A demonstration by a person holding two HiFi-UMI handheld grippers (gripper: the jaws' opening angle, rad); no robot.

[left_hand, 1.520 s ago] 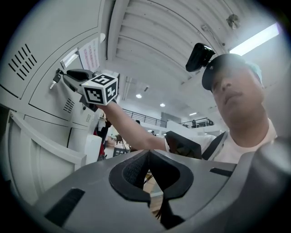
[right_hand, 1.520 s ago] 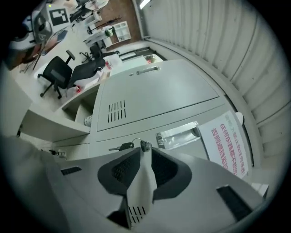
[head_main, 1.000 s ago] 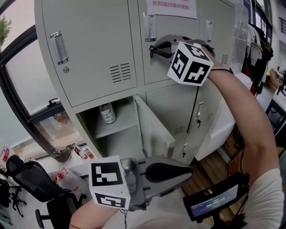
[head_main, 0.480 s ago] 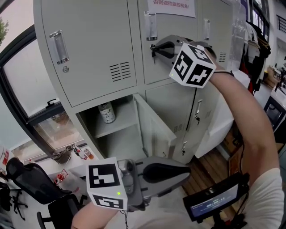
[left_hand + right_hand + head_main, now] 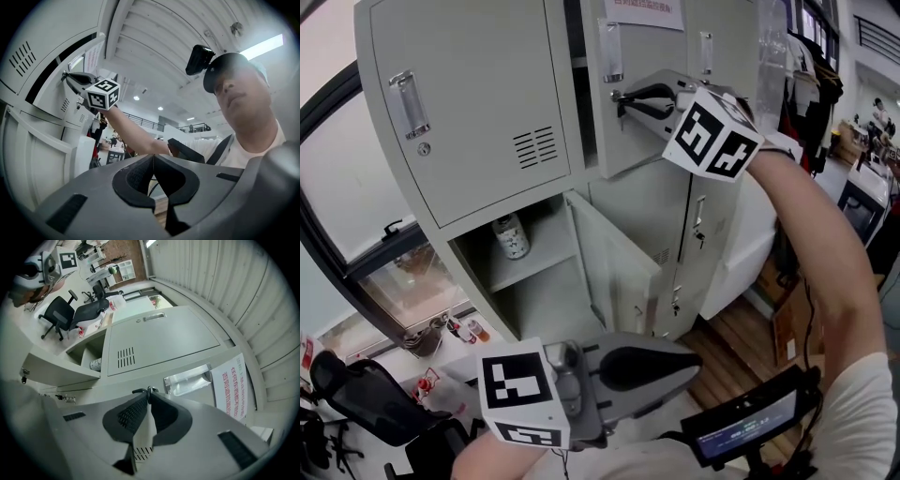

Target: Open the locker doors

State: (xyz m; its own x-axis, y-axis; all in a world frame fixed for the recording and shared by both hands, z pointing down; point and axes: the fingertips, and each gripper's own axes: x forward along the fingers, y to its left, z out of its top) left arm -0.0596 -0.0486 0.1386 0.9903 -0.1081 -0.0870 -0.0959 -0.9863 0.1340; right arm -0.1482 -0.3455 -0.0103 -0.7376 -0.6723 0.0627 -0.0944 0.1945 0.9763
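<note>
bottle (image 5: 510, 236): upright, pale patterned label, dark cap
window (image 5: 366, 202): dark frame, far left, bright outside
office chair (image 5: 356, 403): black, bottom left, near the window; the right gripper view shows two black chairs side by side
small bottles (image 5: 469, 328): cluster low by the window base, red on labels
notice (image 5: 642, 11): white sheet, red print, top cut off by the frame
screen device (image 5: 748, 427): dark, screen lit, lower right
floor (image 5: 741, 347): wood planks, right of centre
hanging clothes (image 5: 811, 84): dark and white, far right
ceiling light (image 5: 262, 47): bright strip on a white ribbed ceiling

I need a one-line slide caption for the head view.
Right tongs shut on the key of the ajar upper middle door.
</note>
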